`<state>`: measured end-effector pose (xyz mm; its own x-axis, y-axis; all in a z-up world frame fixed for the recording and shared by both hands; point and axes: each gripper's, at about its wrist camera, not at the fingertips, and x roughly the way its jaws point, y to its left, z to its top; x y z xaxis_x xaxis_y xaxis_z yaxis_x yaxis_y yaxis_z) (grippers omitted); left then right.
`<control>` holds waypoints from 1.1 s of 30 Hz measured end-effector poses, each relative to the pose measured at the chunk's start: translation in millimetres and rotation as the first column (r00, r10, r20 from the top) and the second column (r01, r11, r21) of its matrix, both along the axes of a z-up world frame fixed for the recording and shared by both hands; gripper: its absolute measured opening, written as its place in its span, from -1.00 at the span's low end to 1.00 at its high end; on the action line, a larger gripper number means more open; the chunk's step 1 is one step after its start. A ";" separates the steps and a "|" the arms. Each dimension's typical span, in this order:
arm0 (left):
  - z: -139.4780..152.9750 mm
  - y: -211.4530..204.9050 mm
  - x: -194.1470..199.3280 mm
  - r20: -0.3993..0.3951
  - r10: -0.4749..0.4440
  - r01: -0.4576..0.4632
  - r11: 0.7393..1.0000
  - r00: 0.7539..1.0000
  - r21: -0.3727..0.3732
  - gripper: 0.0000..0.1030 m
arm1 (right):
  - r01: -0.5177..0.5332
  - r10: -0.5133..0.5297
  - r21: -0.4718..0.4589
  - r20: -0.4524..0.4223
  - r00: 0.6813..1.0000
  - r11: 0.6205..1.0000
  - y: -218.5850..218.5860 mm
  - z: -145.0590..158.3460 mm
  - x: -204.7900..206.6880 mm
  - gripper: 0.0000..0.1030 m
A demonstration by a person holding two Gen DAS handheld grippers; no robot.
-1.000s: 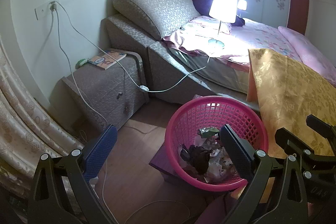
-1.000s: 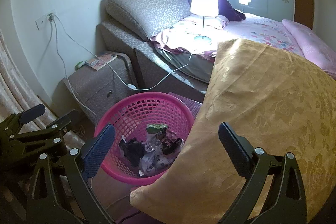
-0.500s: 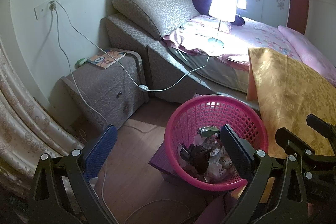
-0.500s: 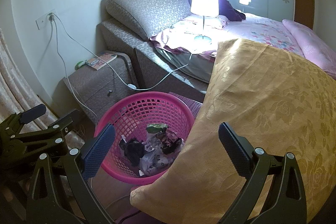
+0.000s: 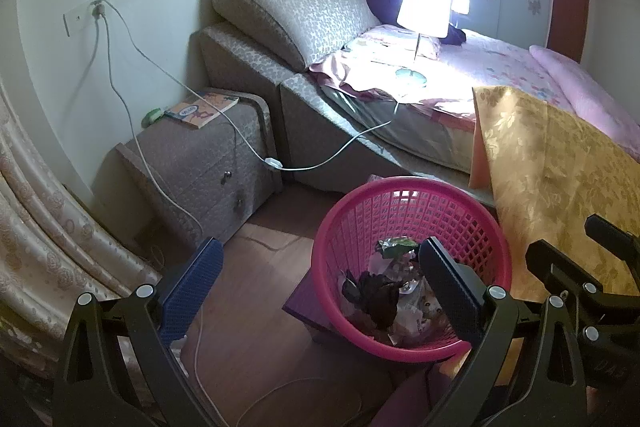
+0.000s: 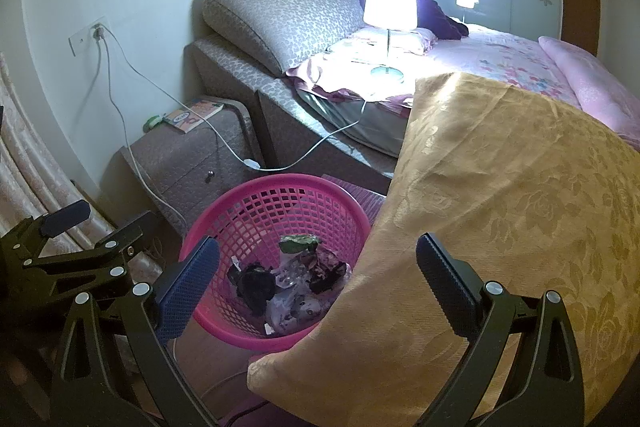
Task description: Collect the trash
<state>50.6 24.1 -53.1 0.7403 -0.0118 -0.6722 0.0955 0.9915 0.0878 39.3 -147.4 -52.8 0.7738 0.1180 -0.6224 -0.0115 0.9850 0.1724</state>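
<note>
A pink mesh trash basket stands on the floor beside the bed, also in the right wrist view. It holds crumpled trash: dark and clear wrappers and a green packet. My left gripper is open and empty, its right finger over the basket's near side. My right gripper is open and empty, above the basket's right rim and a gold pillow.
A grey bedside cabinet with a book stands left of the basket. White cables run from the wall socket across the floor. A lit lamp stands on the bed. A curtain hangs at left.
Both grippers have barely moved and stay open. The basket and trash look unchanged.
</note>
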 end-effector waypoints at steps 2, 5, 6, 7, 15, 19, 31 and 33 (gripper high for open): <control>0.3 0.3 0.3 0.000 -0.002 0.002 1.000 1.000 -0.001 0.84 | -0.001 0.001 -0.001 0.000 1.000 1.000 1.6 -1.2 -0.7 0.86; -0.1 0.2 -1.3 -0.001 0.000 0.000 1.000 1.000 -0.007 0.84 | -0.002 0.002 -0.001 -0.001 1.000 1.000 1.7 -1.2 -1.0 0.86; 0.2 1.5 -0.9 -0.002 0.003 -0.003 1.000 1.000 -0.011 0.84 | -0.002 0.002 -0.001 -0.001 1.000 1.000 1.7 -1.3 -1.2 0.86; -0.2 1.8 -1.3 -0.002 0.004 -0.004 1.000 1.000 -0.013 0.84 | -0.001 0.001 -0.001 -0.001 1.000 1.000 1.7 -1.0 -0.3 0.86; 1.4 4.7 -1.6 0.000 0.005 -0.005 1.000 1.000 -0.026 0.84 | -0.002 0.002 0.000 -0.005 1.000 1.000 4.1 -3.9 -4.5 0.86; 3.5 5.7 1.0 -0.006 -0.001 0.001 1.000 1.000 -0.029 0.84 | -0.002 0.002 0.001 -0.005 1.000 1.000 3.9 -3.4 -3.4 0.86; 5.1 4.0 2.1 -0.013 -0.006 0.006 0.999 1.000 -0.033 0.84 | -0.002 0.002 0.002 -0.007 1.000 1.000 4.4 -4.3 -4.8 0.86; 5.1 3.8 2.3 -0.013 -0.008 0.007 0.999 1.000 -0.033 0.84 | -0.001 0.001 0.003 -0.008 1.000 1.000 4.6 -4.5 -5.5 0.86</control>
